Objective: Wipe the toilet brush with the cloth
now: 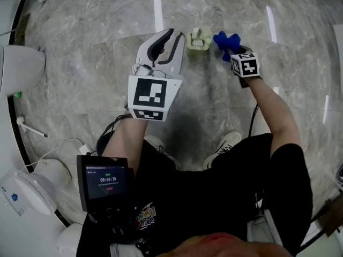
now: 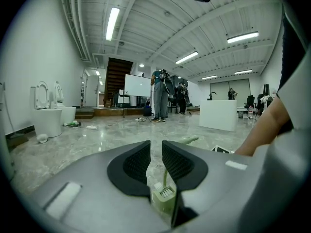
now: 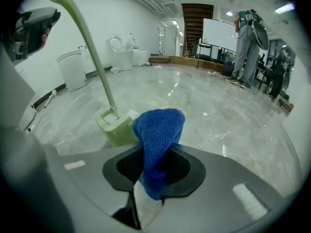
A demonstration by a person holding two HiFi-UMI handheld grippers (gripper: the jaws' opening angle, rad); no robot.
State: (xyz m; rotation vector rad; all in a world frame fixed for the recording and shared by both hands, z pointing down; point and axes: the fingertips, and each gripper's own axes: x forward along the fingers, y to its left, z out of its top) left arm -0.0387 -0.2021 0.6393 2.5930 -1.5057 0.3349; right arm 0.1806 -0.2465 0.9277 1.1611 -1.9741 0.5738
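Head view: a standing person holds two grippers over a grey marble floor (image 1: 80, 25). The toilet brush (image 3: 95, 62) stands head-down in a pale green holder (image 1: 199, 40) on the floor, ahead of the person's shoes and between the two grippers. R gripper (image 1: 231, 50) is clenched on a blue cloth (image 1: 225, 40). In the R gripper view both pads pinch the cloth's lower part, while its bunched upper end sticks out past the jaws. The cloth sits just R of the holder, close to its rim; contact cannot be told. In the same view the brush handle rises from the holder at a slant toward upper L, w/ a bent top end close to the L gripper (image 1: 176, 36); whether they touch can't be told. L gripper view: jaws stand a narrow slit apart, released, w/ nothing pinched between the pads. Through the slit the holder shows below, and the handle climbs behind the R-hand jaw to reappear above it, i.e. beyond the jaws. Background: white toilets (image 3: 73, 69) along the wall, a whiteboard (image 2: 137, 85), and people standing (image 2: 159, 96) far off. A small screen unit (image 1: 104, 183) hangs at the person's waist.
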